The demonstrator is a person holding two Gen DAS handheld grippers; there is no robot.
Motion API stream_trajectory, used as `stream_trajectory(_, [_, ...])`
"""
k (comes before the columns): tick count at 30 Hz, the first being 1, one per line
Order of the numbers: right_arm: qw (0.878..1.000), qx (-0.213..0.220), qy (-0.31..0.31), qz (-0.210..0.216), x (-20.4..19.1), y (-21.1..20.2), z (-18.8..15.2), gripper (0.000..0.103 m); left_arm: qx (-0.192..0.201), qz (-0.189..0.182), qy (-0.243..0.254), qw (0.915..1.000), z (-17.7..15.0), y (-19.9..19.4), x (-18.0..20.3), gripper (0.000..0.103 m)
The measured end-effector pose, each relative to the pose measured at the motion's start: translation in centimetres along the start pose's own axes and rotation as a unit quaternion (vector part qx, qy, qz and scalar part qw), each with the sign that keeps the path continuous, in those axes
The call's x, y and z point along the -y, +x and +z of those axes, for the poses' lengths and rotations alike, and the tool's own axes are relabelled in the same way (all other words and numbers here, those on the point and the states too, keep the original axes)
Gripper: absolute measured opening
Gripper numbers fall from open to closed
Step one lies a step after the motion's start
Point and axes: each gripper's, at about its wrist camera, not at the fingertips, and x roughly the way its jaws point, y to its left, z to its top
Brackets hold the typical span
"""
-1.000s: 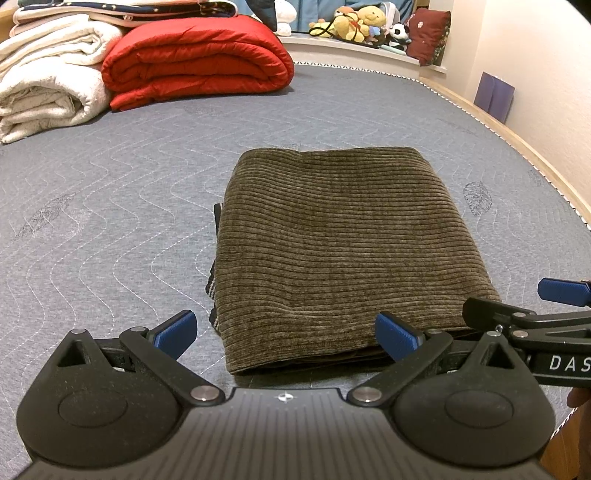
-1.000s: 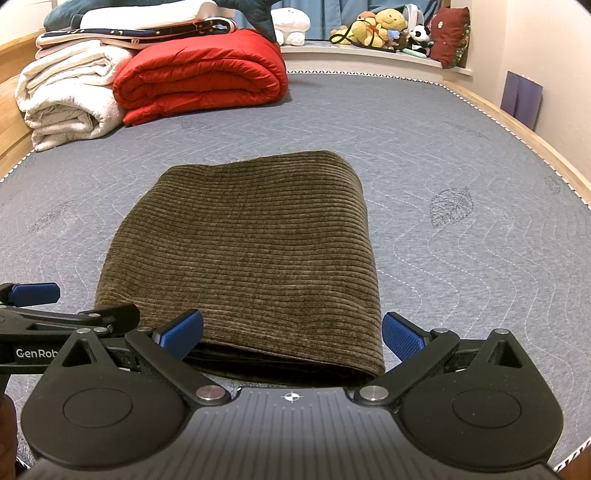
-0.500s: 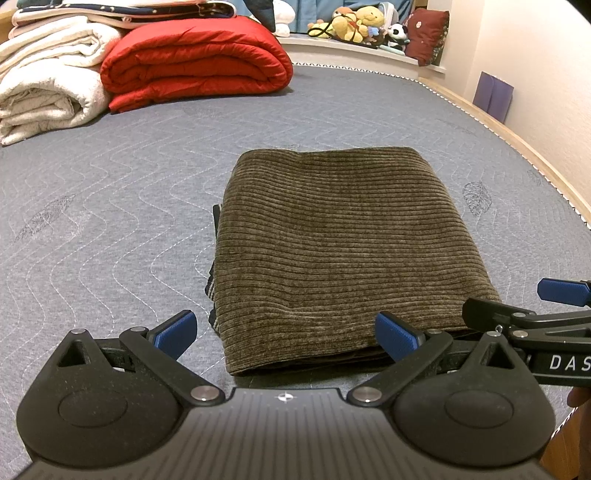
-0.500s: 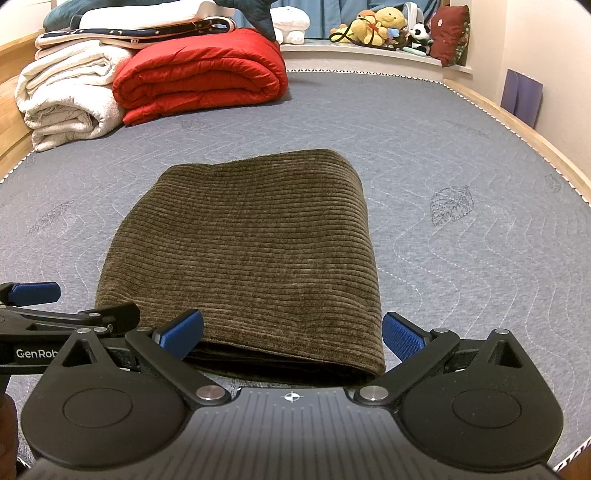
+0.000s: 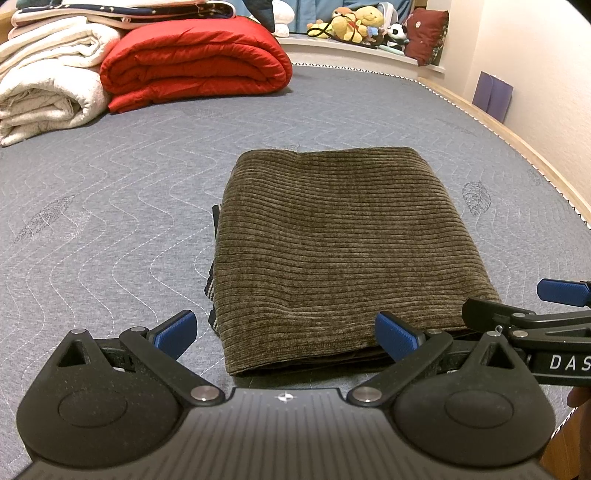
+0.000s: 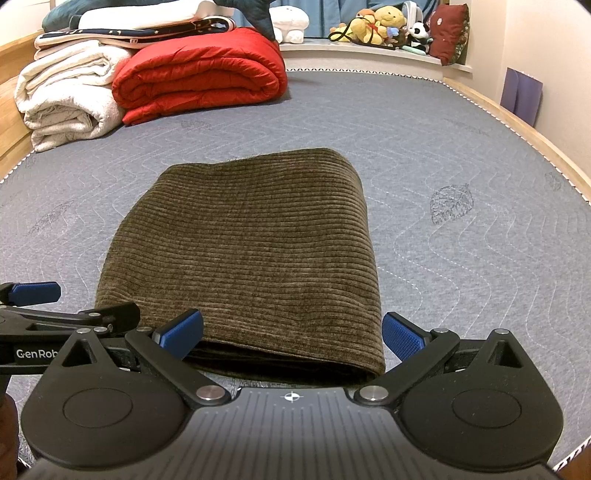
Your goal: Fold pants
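Olive-brown corduroy pants (image 5: 340, 251) (image 6: 251, 254) lie folded into a thick rectangle on the grey quilted mattress (image 5: 110, 206). A dark striped waistband edge peeks out at the bundle's left side. My left gripper (image 5: 286, 334) stands open at the near-left corner of the bundle, holding nothing. My right gripper (image 6: 291, 334) is open too, spanning the near-right corner, its blue pads (image 6: 400, 338) clear of the cloth. Each gripper shows at the edge of the other's view.
A rolled red duvet (image 5: 195, 70) and white folded blankets (image 5: 48, 99) lie at the far left of the bed. Plush toys (image 5: 354, 24) and a dark red cushion (image 5: 426, 37) sit on the far ledge. A wooden bed rail (image 5: 517, 144) runs along the right.
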Motion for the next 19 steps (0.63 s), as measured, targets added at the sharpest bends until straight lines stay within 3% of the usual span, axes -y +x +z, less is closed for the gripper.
stream_trajectory(19, [1.000, -0.003, 0.005, 0.000, -0.15, 0.14, -0.04, 0.102, 0.004, 0.000, 0.004, 1.0000, 0.02, 0.08, -0.03, 0.103])
